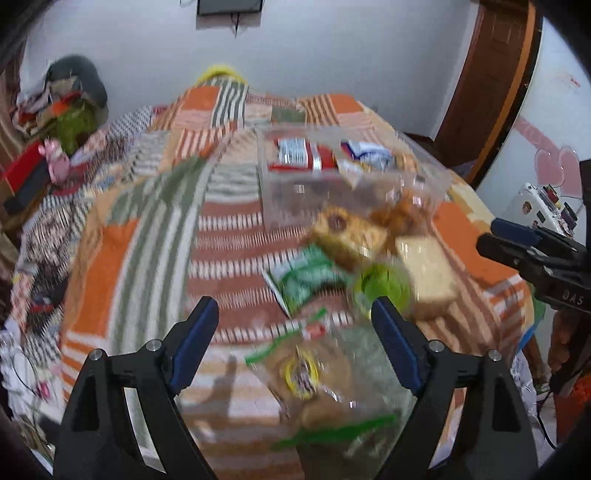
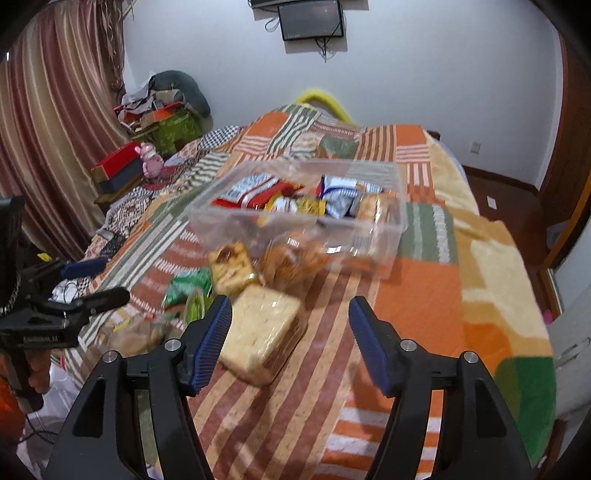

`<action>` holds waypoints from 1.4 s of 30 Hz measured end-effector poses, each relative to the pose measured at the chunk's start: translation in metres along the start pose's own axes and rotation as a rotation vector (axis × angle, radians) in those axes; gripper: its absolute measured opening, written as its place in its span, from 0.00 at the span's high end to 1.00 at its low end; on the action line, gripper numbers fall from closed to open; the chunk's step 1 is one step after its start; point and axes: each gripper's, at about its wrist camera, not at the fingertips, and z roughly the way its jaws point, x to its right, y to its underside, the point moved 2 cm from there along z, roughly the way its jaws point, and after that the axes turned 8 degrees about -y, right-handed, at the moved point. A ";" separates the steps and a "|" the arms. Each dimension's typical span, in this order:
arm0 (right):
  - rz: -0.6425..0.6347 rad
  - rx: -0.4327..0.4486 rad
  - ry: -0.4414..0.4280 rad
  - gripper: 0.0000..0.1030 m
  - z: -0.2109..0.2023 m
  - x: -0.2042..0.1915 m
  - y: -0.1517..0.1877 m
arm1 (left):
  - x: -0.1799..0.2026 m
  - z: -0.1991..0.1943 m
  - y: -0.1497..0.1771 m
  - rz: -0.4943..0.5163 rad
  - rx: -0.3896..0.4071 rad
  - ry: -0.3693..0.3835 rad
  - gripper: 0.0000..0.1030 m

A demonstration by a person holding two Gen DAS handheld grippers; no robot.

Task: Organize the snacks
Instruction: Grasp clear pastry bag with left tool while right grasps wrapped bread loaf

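A clear plastic box (image 2: pixel 384 236) (image 1: pixel 273 206) on the bed holds several snack packets, red, blue-white and yellow. In front of it lie loose snacks: a pale cake slab (image 2: pixel 258 332) (image 1: pixel 428 277), a wrapped cake with a dark spot (image 2: pixel 231 267) (image 1: pixel 347 232), an orange crisp bag (image 2: pixel 291 258), a green packet (image 2: pixel 186 286) (image 1: pixel 306 277) and a clear bag of biscuits (image 1: pixel 325 376). My left gripper (image 1: pixel 295 325) is open above the biscuit bag. My right gripper (image 2: pixel 290 321) is open, with the cake slab just beyond its left finger.
A striped patchwork blanket (image 2: pixel 417 314) covers the bed. Boxes, a pink toy (image 2: pixel 149 160) and clutter sit at the far left by the curtain. A door (image 1: pixel 491 77) and a wall screen (image 2: pixel 310 18) stand behind. Each gripper shows in the other's view (image 1: pixel 535 254) (image 2: pixel 74 291).
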 end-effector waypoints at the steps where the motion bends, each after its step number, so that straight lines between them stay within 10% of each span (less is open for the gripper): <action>1: 0.005 -0.020 -0.002 0.38 0.008 0.001 0.002 | 0.001 0.003 0.005 -0.001 -0.013 0.004 0.17; 27: 0.012 -0.142 0.005 0.28 0.064 -0.015 0.008 | -0.014 0.037 0.050 -0.073 -0.065 0.018 0.22; 42: -0.035 -0.154 -0.004 0.47 0.036 -0.005 0.022 | 0.002 0.047 0.036 -0.080 -0.078 0.062 0.20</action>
